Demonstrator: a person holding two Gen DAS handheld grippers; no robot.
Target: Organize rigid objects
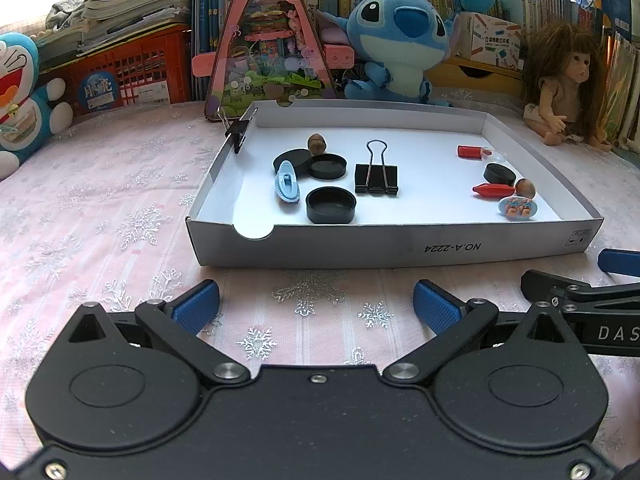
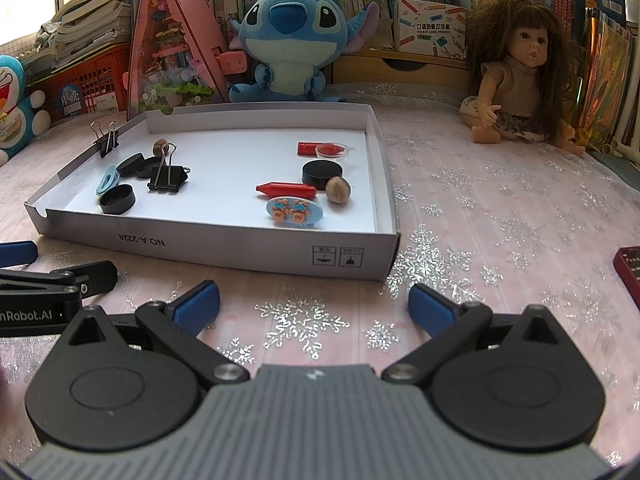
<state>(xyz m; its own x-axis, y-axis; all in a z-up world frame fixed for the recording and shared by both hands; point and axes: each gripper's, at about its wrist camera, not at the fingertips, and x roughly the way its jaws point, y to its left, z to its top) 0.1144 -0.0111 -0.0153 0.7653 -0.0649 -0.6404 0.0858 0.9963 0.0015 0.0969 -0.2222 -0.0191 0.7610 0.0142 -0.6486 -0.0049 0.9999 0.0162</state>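
Observation:
A shallow white cardboard tray (image 1: 392,246) (image 2: 224,248) lies on the pink snowflake cloth and holds small rigid items: black round caps (image 1: 331,204) (image 2: 117,199), a big black binder clip (image 1: 376,178) (image 2: 168,178), a light blue clip (image 1: 287,187), red crayons (image 1: 493,190) (image 2: 286,189), walnuts (image 1: 525,188) (image 2: 338,189) and a blue oval hair clip (image 1: 517,207) (image 2: 294,209). A small binder clip (image 1: 238,130) (image 2: 106,138) grips the tray's left wall. My left gripper (image 1: 316,306) is open and empty in front of the tray. My right gripper (image 2: 314,304) is open and empty too.
A Stitch plush (image 1: 400,40) (image 2: 290,40), a pink triangular toy house (image 1: 268,40), a doll (image 1: 568,88) (image 2: 516,72), a Doraemon plush (image 1: 20,92), a red crate (image 1: 120,72) and books stand behind the tray. A dark red object (image 2: 630,272) lies at the right edge.

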